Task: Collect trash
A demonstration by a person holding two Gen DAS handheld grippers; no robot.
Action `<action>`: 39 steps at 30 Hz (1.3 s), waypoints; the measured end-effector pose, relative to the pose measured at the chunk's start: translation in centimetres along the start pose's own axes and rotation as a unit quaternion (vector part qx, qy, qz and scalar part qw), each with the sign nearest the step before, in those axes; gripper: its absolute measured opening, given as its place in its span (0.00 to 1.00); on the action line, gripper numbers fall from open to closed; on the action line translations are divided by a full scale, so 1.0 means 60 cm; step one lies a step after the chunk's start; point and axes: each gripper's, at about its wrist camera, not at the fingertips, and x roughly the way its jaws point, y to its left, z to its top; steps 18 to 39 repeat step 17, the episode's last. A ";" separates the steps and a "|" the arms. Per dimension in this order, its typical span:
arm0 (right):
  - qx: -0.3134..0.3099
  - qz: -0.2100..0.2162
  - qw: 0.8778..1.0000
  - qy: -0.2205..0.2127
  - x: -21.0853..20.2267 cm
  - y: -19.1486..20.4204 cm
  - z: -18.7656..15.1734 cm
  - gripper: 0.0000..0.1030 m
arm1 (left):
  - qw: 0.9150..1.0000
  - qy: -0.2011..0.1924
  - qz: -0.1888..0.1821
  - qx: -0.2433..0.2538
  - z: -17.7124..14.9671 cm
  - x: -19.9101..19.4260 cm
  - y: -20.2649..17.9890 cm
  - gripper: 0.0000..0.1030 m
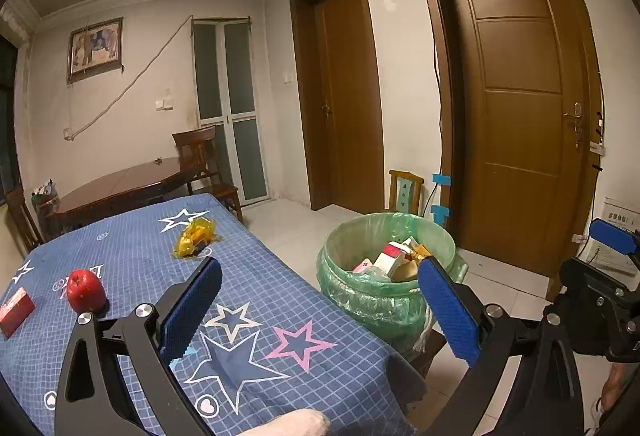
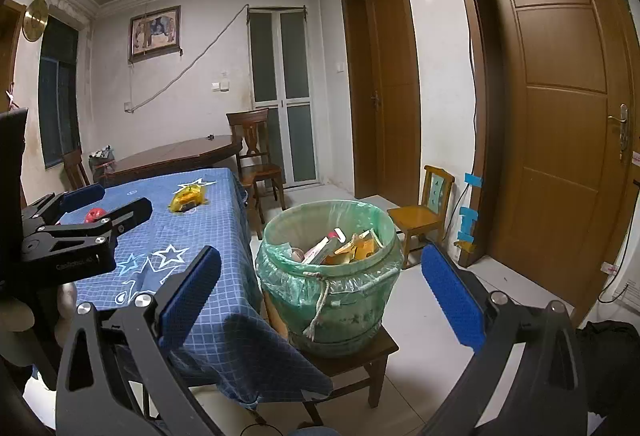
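Green-lined bin [image 2: 330, 276] beside the table [image 2: 208, 232] holds cartons and wrappers — lettering unreadable; left gripper [image 1: 320, 300] and right gripper [image 2: 320, 292] both spread, empty.

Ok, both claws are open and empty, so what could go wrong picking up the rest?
1. The red apple lies near the small red box; a claw could take the fruit as trash.
2. The crinkled yellow wrapper looks light and may slip from the pads.
3. The green-lined bin stands on a low wooden stool; a knock might tip it.
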 end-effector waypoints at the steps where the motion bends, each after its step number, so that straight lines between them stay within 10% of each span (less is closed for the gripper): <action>1: 0.001 0.000 1.000 0.000 0.000 0.000 0.000 0.94 | 1.000 0.000 -0.001 0.001 0.000 0.000 -0.001 0.95; 39: 0.000 -0.001 1.000 0.002 0.004 -0.006 -0.003 0.94 | 1.000 -0.003 -0.027 0.007 0.002 0.007 -0.009 0.95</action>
